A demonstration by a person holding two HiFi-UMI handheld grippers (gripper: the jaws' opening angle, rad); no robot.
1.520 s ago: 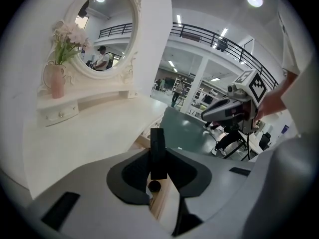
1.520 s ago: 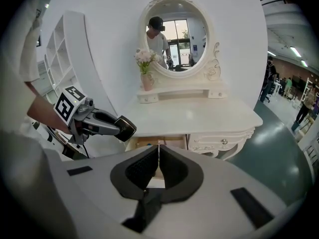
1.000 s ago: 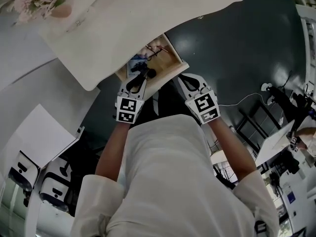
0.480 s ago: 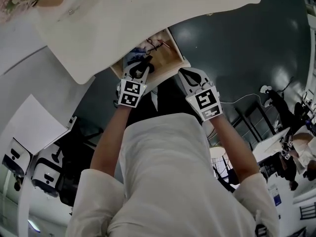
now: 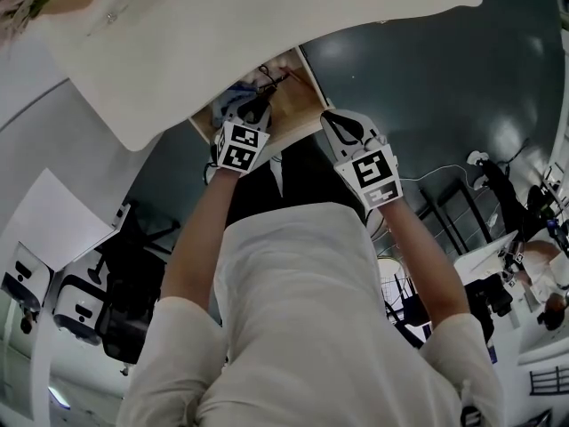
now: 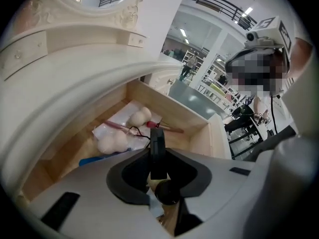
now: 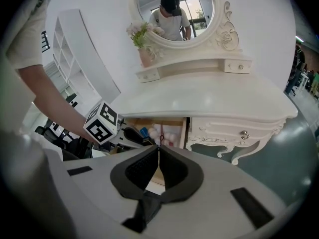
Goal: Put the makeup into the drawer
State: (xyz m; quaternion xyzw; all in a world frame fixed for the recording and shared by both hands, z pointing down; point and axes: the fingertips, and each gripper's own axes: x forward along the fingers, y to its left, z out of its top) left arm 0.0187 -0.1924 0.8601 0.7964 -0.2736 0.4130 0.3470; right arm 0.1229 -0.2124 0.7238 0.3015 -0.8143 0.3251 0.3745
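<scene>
The white table (image 5: 267, 43) fills 12 o'clock in the head view, with its drawer (image 6: 187, 114) open beneath. At 11 o'clock the left gripper (image 5: 255, 109) tilts down over the drawer, fingers clamped on a slim black makeup stick (image 6: 158, 146), seemingly to lower it inside. At 1 o'clock the right gripper (image 7: 159, 152) hangs aside, fingers together and empty.

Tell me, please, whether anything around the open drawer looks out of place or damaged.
Nothing stands out. The drawer is open and looks intact; pale puffs lie loosely inside, nothing spilled. The left gripper holds a slim black makeup item above it.
</scene>
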